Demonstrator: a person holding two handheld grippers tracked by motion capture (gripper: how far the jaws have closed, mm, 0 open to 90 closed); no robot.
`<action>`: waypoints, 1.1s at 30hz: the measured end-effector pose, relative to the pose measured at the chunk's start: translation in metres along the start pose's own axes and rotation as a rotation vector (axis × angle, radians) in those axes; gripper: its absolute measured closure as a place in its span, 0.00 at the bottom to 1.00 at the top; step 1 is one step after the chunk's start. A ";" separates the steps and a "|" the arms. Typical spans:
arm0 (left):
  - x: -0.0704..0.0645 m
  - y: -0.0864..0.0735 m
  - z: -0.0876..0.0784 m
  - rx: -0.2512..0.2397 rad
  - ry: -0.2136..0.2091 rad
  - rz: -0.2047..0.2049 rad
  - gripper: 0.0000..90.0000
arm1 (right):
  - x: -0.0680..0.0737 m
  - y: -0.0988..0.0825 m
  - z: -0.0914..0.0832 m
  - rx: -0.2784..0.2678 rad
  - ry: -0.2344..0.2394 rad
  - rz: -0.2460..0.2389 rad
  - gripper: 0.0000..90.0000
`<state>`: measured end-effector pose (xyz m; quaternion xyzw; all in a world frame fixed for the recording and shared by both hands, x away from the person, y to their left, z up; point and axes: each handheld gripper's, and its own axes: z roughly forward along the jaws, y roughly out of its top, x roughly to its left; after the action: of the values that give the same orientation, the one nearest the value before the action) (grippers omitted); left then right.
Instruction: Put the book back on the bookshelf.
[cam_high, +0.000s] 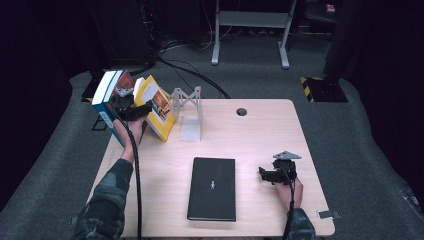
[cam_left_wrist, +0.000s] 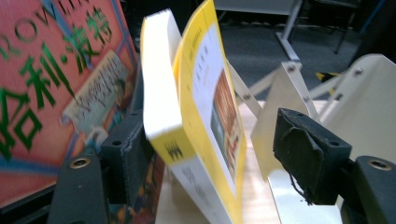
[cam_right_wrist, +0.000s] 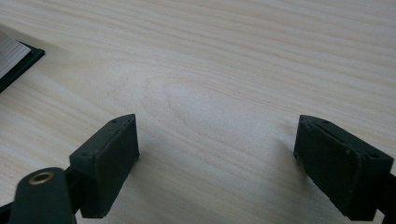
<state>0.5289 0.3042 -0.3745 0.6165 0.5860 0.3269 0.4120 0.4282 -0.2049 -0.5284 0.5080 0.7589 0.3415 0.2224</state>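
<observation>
My left hand-held gripper stands part open astride the yellow book, pads clear, the book leaning spine-up against the bookend at the worktop's far left; right hand-held gripper, well apart, gapes empty.

Tilted yellow book (against bookend)

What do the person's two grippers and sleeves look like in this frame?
Both the left gripper and the right gripper are black, each topped by a grey three-cornered plate and trailing a black cable along the forearm. Their jaws end in blocky black pads with screw holes, on arms with brass-coloured eyelets. The sleeves are dark green camouflage.
</observation>
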 end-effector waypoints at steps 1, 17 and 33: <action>0.001 -0.002 -0.002 0.001 -0.005 0.002 0.31 | 0.000 0.000 0.000 0.000 0.000 0.000 0.15; 0.001 -0.032 -0.031 0.046 -0.133 0.039 0.18 | 0.000 0.000 0.000 0.000 0.000 0.001 0.15; -0.013 -0.082 -0.041 0.126 -0.222 0.120 0.15 | 0.000 0.000 0.000 0.002 0.000 0.001 0.15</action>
<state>0.4543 0.2940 -0.4278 0.7075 0.5181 0.2433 0.4146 0.4280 -0.2045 -0.5284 0.5087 0.7589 0.3408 0.2218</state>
